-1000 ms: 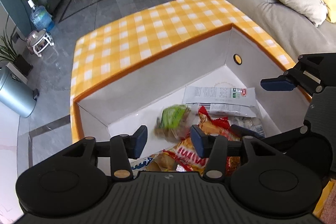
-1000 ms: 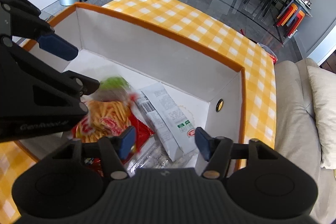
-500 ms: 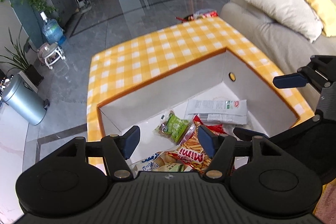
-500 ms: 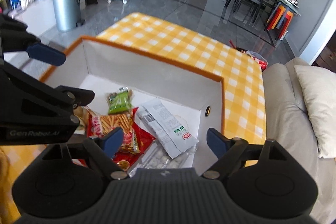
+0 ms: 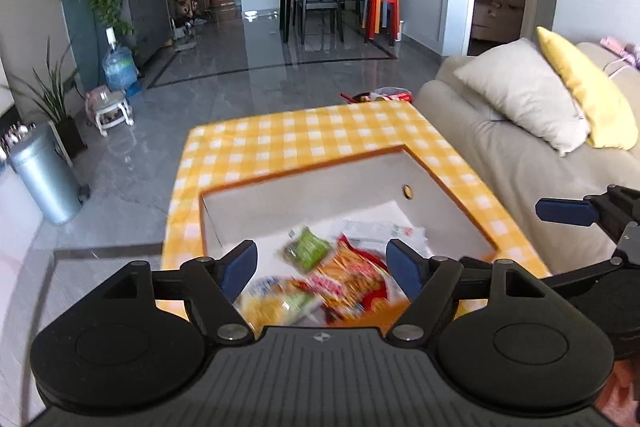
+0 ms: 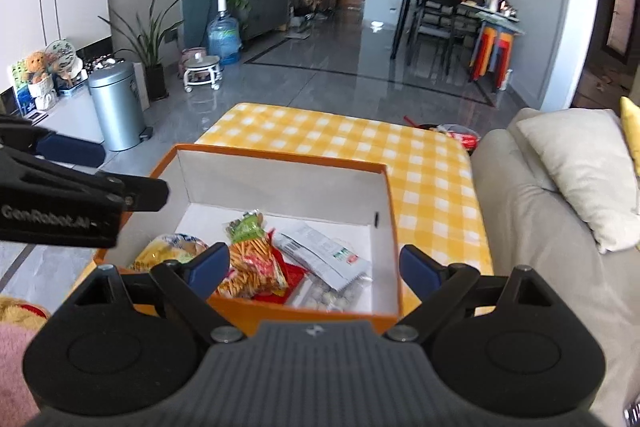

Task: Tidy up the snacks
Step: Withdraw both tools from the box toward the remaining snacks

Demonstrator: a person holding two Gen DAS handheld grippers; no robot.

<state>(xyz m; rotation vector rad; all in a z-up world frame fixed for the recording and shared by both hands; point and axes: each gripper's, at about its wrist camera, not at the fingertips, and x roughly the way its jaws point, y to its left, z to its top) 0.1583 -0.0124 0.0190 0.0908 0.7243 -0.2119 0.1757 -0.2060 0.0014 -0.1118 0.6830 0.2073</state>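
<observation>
An orange box (image 5: 300, 171) with white walls (image 6: 280, 187) stands on the yellow checked table (image 6: 320, 135). In it lie a green packet (image 6: 246, 227), a red-orange bag of stick snacks (image 6: 256, 263), a grey-white packet (image 6: 320, 253), a clear pack of white sweets (image 6: 328, 293) and a yellow bag (image 6: 168, 251). My left gripper (image 5: 320, 267) hovers above the box's near left side, its jaws opening with nothing between them. My right gripper (image 6: 315, 269) hangs over the near edge, jaws also opening and holding nothing. In the left wrist view the green packet (image 5: 308, 249) and stick snacks (image 5: 352, 275) are blurred.
A beige sofa (image 5: 500, 155) with a grey pillow and a yellow pillow runs along the table's right side. A metal bin (image 6: 116, 107) stands on the floor to the left. A bag with red wrappers (image 5: 384, 95) lies beyond the table's far edge.
Both grippers rose and drew back from the box, and their jaws spread wider. The green packet, blurred between the left fingers a second ago, now rests in the box.
</observation>
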